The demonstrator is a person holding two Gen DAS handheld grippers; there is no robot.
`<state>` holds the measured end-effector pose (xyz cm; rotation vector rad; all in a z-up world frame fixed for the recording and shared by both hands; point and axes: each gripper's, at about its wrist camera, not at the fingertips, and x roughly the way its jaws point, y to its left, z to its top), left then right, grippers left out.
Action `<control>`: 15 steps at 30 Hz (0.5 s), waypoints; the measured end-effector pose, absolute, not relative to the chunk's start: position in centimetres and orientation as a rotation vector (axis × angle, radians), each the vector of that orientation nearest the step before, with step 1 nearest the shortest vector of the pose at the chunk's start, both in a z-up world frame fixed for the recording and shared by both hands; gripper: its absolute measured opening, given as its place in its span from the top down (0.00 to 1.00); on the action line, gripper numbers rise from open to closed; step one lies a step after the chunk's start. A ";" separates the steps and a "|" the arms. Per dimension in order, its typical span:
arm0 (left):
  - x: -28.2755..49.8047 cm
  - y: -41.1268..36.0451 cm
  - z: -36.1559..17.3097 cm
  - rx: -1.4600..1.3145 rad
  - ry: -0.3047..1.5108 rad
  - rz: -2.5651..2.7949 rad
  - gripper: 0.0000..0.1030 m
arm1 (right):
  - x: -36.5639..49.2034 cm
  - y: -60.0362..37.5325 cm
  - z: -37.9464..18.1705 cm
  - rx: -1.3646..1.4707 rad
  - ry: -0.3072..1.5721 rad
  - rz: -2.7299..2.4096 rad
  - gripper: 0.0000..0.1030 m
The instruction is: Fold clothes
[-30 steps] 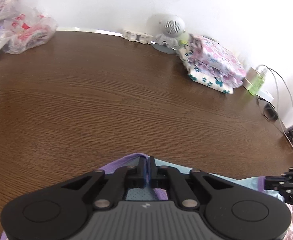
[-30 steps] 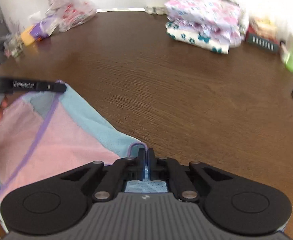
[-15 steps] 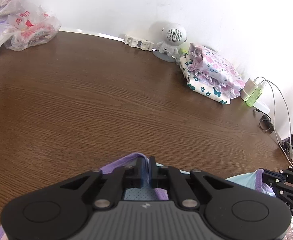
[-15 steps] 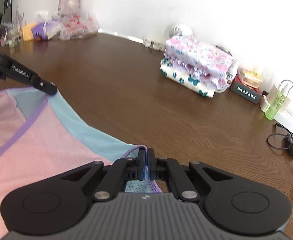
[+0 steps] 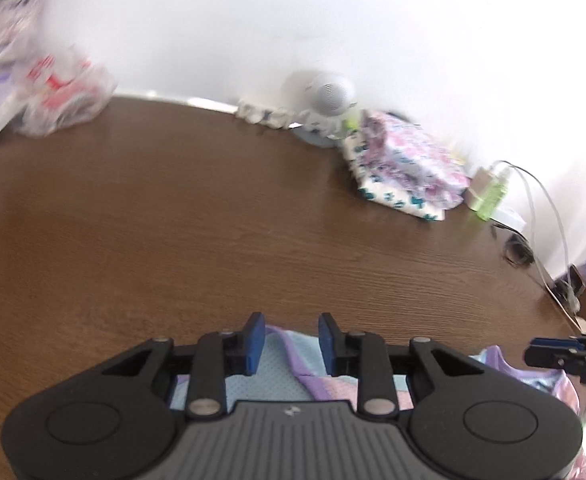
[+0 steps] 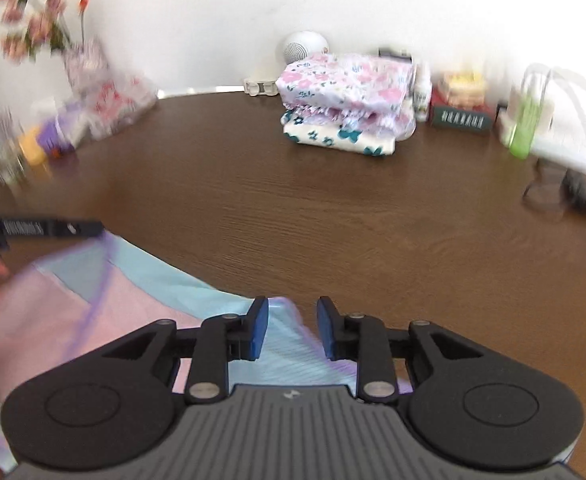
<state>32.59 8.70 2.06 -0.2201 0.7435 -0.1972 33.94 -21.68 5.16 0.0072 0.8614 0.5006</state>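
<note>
Both grippers, left [image 5: 287,338] and right [image 6: 292,328], opening off our limp pink-and-blue mesh garment [image 6: 133,304]; regrip purple-bound edge [image 5: 293,350] at 12 o'clock.

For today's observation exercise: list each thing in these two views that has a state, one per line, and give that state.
Left gripper: jaws opening, garment edge between them, not pinched.
Right gripper: jaws opening, garment edge between them, not pinched.
Garment: pink, blue and purple, spread flat on the table, not yet folded.
Clothes pile: folded, stacked near the wall.
Bag: crumpled, lying on the table.
</note>
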 end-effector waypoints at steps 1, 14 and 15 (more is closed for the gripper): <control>32.7 8.2 2.1 -0.194 0.742 -0.214 0.79 | 34.4 -21.5 4.8 0.049 0.899 0.505 0.74; 34.9 6.3 -0.6 -0.120 0.804 -0.210 0.99 | 36.6 -22.1 0.7 0.243 1.034 0.447 0.98; 34.8 6.3 -0.6 -0.121 0.801 -0.207 0.99 | 36.7 -22.3 0.7 0.248 1.036 0.451 0.98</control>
